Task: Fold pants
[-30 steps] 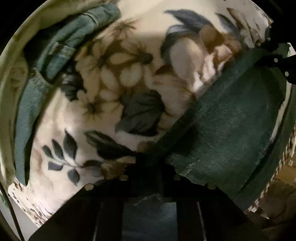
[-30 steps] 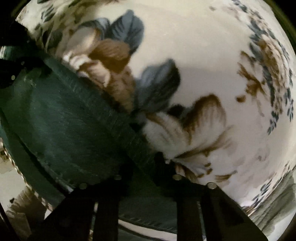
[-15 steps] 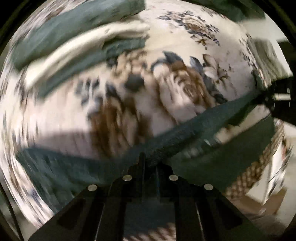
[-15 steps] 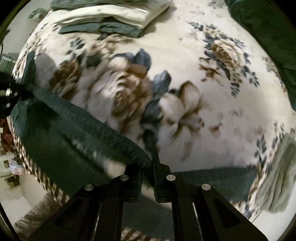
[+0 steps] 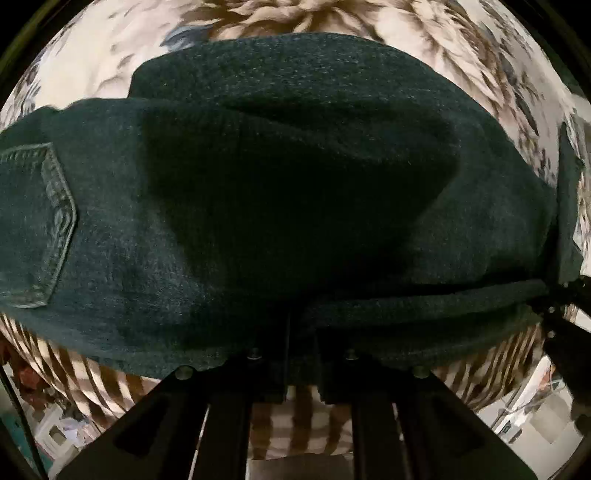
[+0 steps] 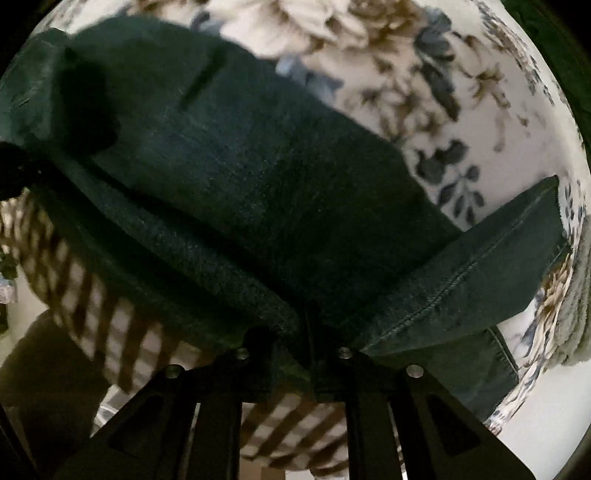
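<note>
A floral bedspread (image 5: 424, 33) is covering the bed, its striped border (image 6: 122, 332) hanging over the edge. Dark green jeans (image 5: 295, 166) are lying spread across it near that edge, a back pocket (image 5: 37, 225) facing up. The left gripper (image 5: 301, 332) is clamping the jeans' near edge, jaws almost together. The right gripper (image 6: 308, 328) is likewise pinching the denim beside a stitched seam (image 6: 461, 273).

Dark pants (image 5: 280, 192) lie on floral-blanketed bed (image 5: 461, 51).
</note>
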